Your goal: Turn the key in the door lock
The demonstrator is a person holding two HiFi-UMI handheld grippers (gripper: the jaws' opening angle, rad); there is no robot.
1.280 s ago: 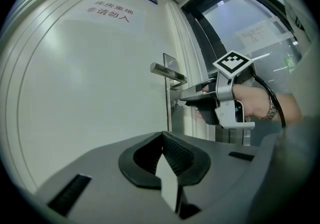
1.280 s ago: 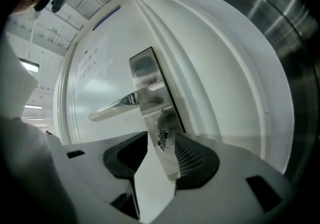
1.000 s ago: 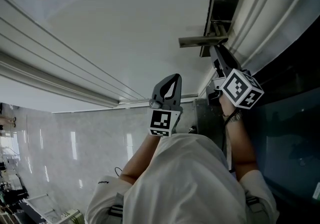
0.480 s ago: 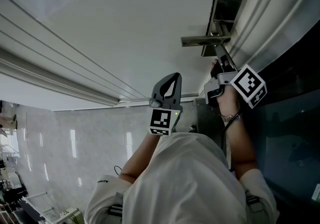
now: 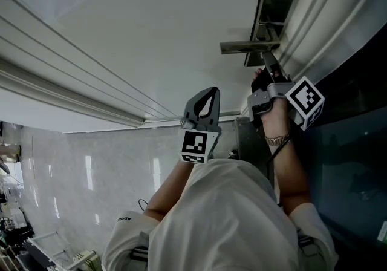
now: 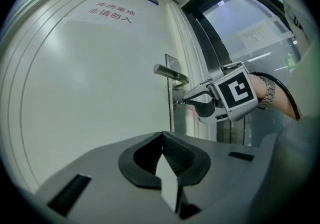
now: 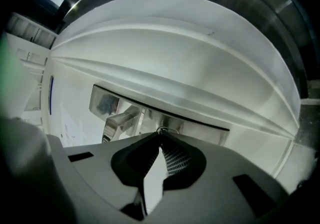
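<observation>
While the key (image 7: 164, 130) is pinched, roll about its axis and don't pull.
The right hand-held gripper (image 6: 183, 101) has just closed its jaws on the key, which sits in the lock (image 6: 173, 99) under the lever handle (image 6: 170, 72) at the door's (image 6: 90, 93) edge. The left hand-held gripper (image 5: 208, 99) is closed and empty, well back.

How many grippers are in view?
2. The left gripper hangs shut and empty, away from the door; the right gripper is at the lock, its jaws just closed on the key.
</observation>
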